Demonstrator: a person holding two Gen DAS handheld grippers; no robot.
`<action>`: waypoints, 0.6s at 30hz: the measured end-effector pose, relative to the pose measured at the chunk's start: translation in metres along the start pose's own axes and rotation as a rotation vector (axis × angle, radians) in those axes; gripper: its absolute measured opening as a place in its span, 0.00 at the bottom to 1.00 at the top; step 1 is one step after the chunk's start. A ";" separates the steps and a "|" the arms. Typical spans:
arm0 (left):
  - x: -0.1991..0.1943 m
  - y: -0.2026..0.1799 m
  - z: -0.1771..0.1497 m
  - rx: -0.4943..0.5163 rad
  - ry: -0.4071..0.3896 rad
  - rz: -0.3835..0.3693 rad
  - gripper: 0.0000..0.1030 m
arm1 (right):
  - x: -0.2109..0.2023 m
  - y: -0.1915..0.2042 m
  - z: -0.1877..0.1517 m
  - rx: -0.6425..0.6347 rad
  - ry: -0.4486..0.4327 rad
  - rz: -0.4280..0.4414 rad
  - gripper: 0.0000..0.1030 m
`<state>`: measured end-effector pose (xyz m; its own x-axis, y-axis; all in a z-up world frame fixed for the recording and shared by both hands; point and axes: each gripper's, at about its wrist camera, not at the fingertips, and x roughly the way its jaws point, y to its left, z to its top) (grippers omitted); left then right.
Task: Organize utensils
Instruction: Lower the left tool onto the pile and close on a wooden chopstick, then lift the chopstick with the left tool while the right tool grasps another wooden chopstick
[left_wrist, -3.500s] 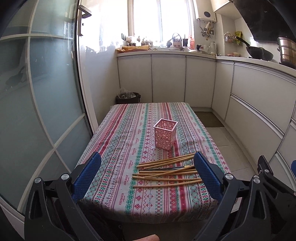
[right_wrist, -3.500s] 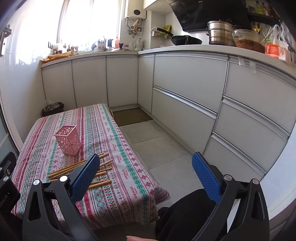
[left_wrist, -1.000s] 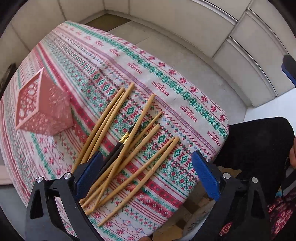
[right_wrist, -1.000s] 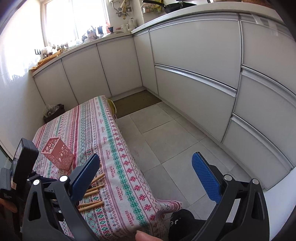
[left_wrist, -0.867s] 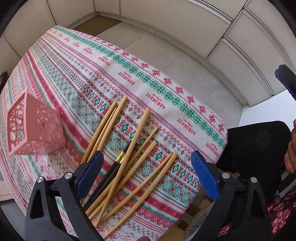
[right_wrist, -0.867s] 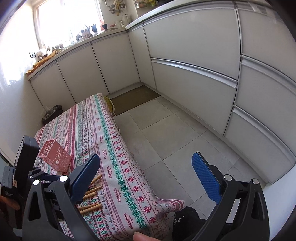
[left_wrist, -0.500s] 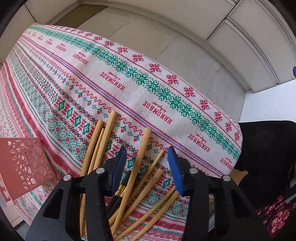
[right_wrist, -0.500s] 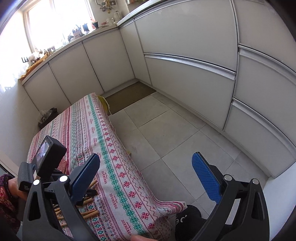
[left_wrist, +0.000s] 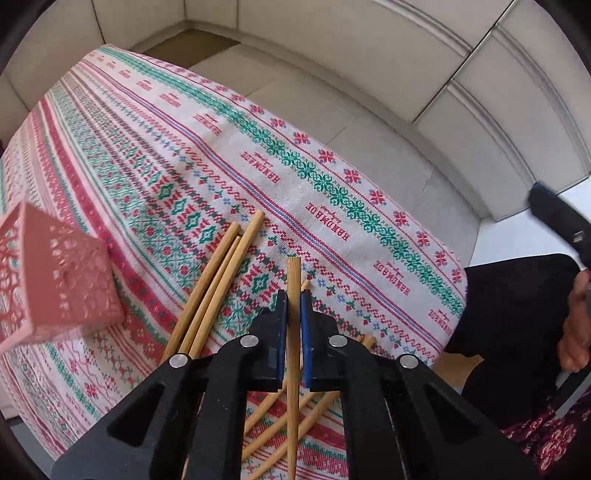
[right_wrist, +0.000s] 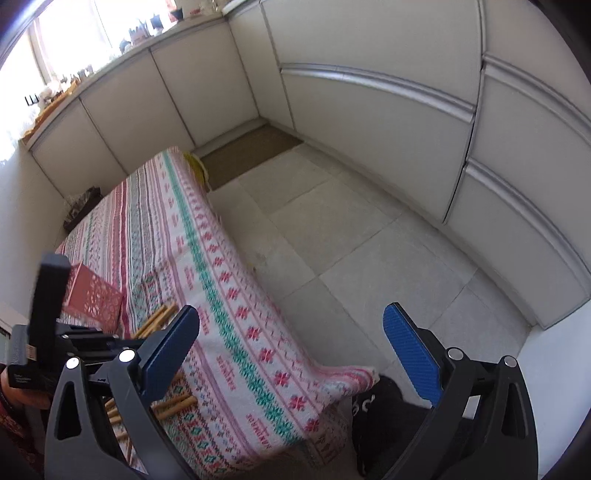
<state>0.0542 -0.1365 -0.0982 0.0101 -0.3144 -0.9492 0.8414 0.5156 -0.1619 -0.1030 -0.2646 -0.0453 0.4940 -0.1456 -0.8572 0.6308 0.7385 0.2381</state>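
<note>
One bamboo chopstick (left_wrist: 293, 295) is lying among the loose chopsticks (left_wrist: 218, 284) on the patterned tablecloth (left_wrist: 221, 147), beside the pink perforated holder (left_wrist: 55, 280). The left gripper (left_wrist: 291, 299) is pointing steeply down over the pile, its blue pads clenching that single stick, whose end is poking out past the tips. The right gripper (right_wrist: 291, 332) is hanging off the table's edge above the tiled floor (right_wrist: 332, 240), tilting downward, its jaws spread wide and gripping nothing.

A table under a patterned tablecloth (left_wrist: 177, 155) bears a pink lattice holder (left_wrist: 55, 280) and scattered wooden chopsticks (left_wrist: 218, 280).
</note>
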 end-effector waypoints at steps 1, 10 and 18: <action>-0.015 0.002 -0.009 -0.021 -0.042 -0.011 0.06 | 0.008 0.004 -0.004 0.022 0.071 0.015 0.83; -0.127 -0.001 -0.111 -0.129 -0.425 -0.117 0.06 | 0.066 0.061 -0.058 0.175 0.512 0.049 0.46; -0.180 -0.001 -0.157 -0.132 -0.652 -0.158 0.06 | 0.073 0.105 -0.068 0.169 0.499 -0.126 0.41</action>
<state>-0.0332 0.0446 0.0302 0.2505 -0.7886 -0.5615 0.7871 0.5037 -0.3562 -0.0414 -0.1533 -0.1139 0.0900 0.1344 -0.9868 0.7743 0.6137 0.1542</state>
